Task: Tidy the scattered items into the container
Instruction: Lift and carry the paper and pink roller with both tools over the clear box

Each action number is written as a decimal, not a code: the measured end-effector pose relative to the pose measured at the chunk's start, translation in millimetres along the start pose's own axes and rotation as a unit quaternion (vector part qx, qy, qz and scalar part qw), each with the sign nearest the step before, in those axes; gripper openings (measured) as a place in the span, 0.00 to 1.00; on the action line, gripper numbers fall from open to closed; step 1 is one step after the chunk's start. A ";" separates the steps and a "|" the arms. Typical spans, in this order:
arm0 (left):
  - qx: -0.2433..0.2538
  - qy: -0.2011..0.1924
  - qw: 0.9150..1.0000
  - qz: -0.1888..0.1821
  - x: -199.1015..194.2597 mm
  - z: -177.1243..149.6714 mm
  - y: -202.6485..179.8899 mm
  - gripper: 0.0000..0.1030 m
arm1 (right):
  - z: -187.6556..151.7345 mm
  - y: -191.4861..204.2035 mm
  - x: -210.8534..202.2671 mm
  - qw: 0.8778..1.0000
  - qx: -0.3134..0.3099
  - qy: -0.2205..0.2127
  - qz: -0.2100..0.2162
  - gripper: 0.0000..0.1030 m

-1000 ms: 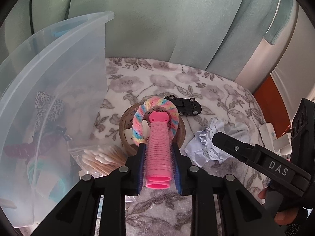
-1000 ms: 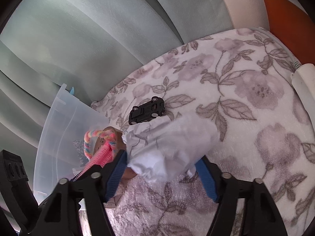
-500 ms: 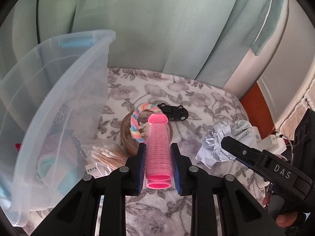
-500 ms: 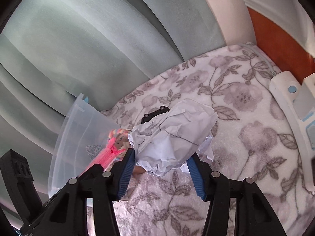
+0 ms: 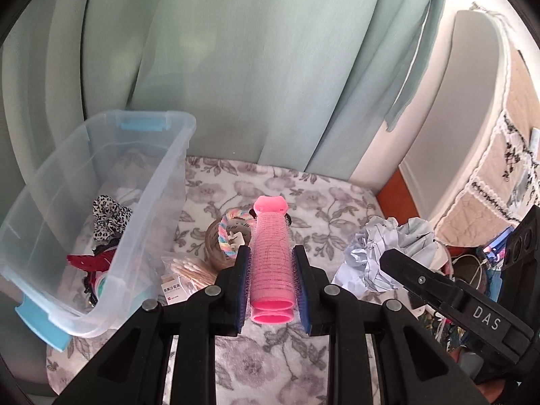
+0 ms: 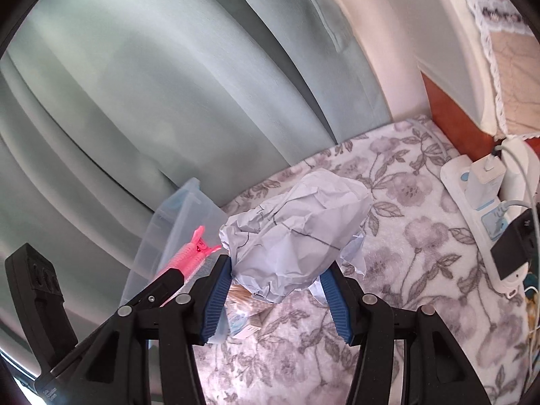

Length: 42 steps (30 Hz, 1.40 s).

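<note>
The clear plastic bin [image 5: 101, 202] stands open-topped at the left, free air above its rim. Between it and the left gripper [image 5: 271, 270] lie a cotton swab packet [image 5: 187, 270] and tape roll [image 5: 222, 243]. The curtain [image 5: 236, 67] closes off the back; a power strip [image 6: 486, 216] crowds the right edge.

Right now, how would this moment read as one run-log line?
left fingers: grip pink hair roller | right fingers: grip crumpled paper | clear bin: neither inside
</note>
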<state>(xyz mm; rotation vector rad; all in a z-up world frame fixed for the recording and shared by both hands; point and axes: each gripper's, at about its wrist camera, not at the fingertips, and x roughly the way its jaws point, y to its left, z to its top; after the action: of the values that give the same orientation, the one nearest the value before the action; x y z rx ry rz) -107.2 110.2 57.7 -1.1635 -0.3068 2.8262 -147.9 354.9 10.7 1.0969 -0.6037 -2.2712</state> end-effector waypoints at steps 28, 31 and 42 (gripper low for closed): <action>0.001 -0.107 0.994 -0.025 -120.3 2.5 5.0 0.25 | -18.5 94.7 -104.8 0.991 -0.079 -0.098 0.053 0.56; -0.001 -0.116 0.993 -0.027 -127.5 4.3 9.2 0.25 | -20.1 103.0 -109.0 0.989 -0.087 -0.102 0.055 0.56; -0.021 -0.141 0.989 -0.025 -145.3 10.0 38.3 0.25 | -26.3 136.0 -110.7 0.986 -0.118 -0.105 0.060 0.56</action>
<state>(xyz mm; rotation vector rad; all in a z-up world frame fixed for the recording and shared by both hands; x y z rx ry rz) -10.5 50.8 156.7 -0.7460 -0.4057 2.9505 -31.7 319.0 139.7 0.6957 -0.4537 -2.2980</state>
